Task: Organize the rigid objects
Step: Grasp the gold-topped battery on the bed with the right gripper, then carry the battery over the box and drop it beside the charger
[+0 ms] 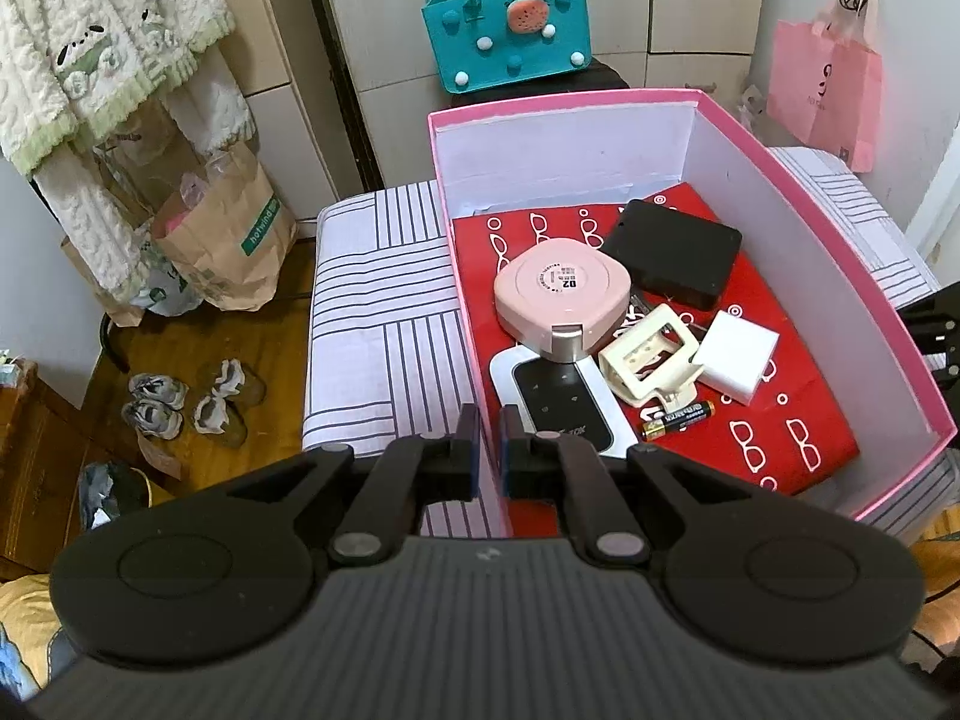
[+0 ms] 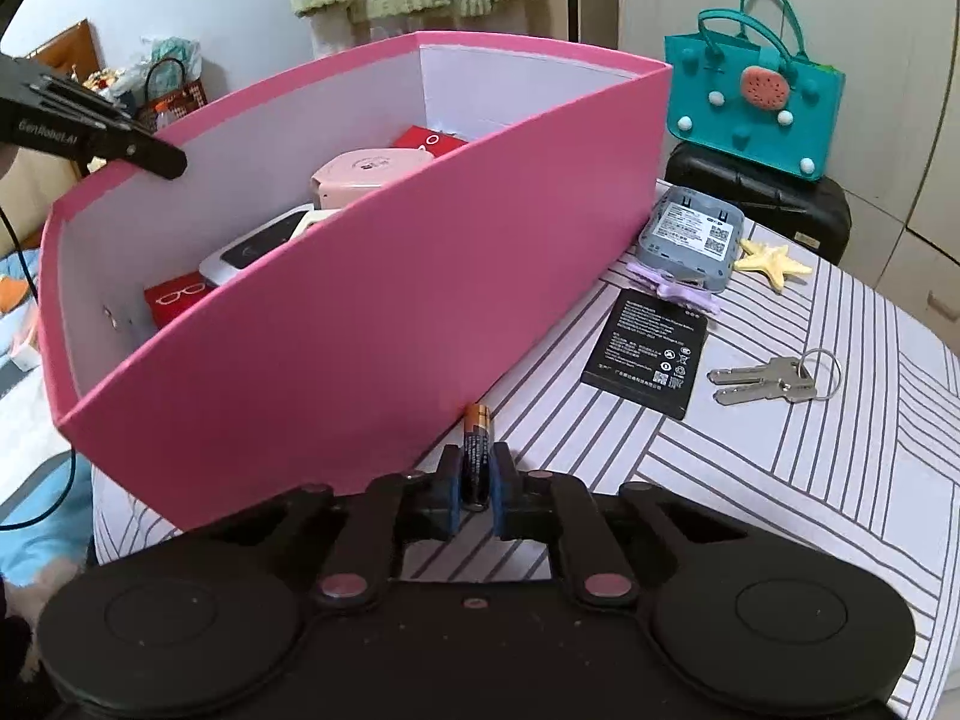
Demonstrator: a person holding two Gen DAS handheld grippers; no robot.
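The right gripper [image 2: 477,483] has its jaws clamped on a small battery [image 2: 477,450], whose lower end is hidden between the pads while its copper-topped end pokes out just beside the outer wall of the pink box [image 2: 372,300]. The left gripper [image 1: 489,450] has its jaws drawn together on the box's near wall, the pink rim passing between them; how firmly the pads press cannot be made out. Inside the box, on a red sheet printed with white glasses [image 1: 780,438], lie a pink rounded case [image 1: 561,291], a black flat box [image 1: 672,252], a cream clip [image 1: 648,360], a white charger block [image 1: 738,357], a 2nd battery [image 1: 678,420] and a white device with a dark panel [image 1: 555,402], its top edge covered by the pink case and its lower edge by the left gripper. From the right wrist view the box wall hides most of these contents. On the striped cover [image 2: 780,480] beside the box rest a flat black battery pack [image 2: 651,351], 2 keys on a ring [image 2: 771,381], a grey labelled device [image 2: 693,237], a purple clip [image 2: 675,288] partly tucked under it, and a yellow starfish [image 2: 771,264]. A teal felt bag [image 2: 753,96] stands behind on a black case [image 2: 774,204], cut off by the box.
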